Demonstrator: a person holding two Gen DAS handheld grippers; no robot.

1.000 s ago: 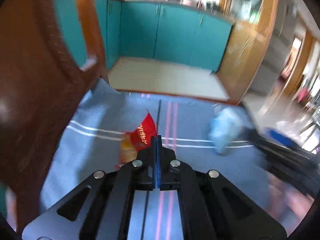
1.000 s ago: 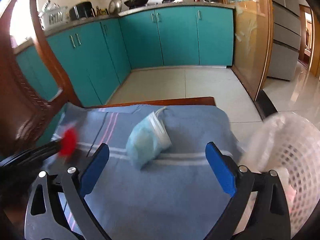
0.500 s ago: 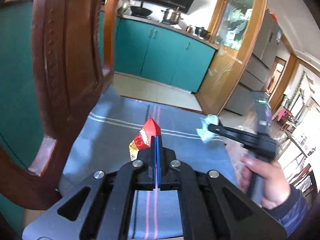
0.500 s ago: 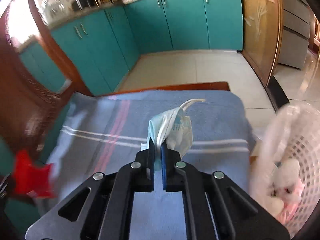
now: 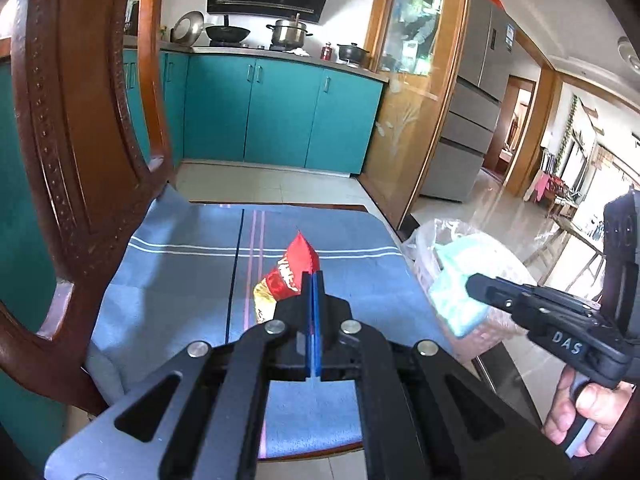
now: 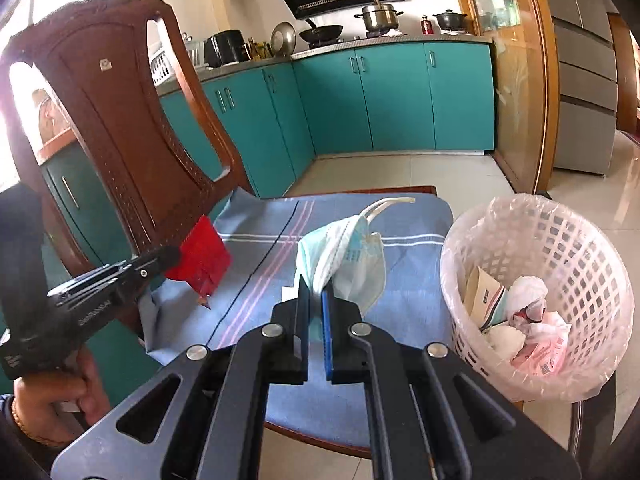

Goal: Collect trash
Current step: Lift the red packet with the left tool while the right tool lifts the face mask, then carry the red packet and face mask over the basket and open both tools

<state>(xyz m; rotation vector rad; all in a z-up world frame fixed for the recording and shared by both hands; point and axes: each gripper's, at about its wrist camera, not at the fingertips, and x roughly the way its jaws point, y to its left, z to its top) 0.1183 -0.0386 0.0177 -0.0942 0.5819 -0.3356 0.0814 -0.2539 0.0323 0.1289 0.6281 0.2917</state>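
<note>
The red wrapper (image 5: 289,276) is pinched by the closed left gripper (image 5: 313,280), and the face mask (image 6: 344,256) by the closed right gripper (image 6: 316,292); both are lifted clear of the chair cloth (image 6: 408,292), for the basket (image 6: 576,240) at three o'clock.

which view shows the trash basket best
The right wrist view. There the white basket shows whole beside the chair seat, its clear liner and the paper trash inside in plain sight. In the left wrist view the basket is mostly hidden behind the face mask and the right gripper.
</note>
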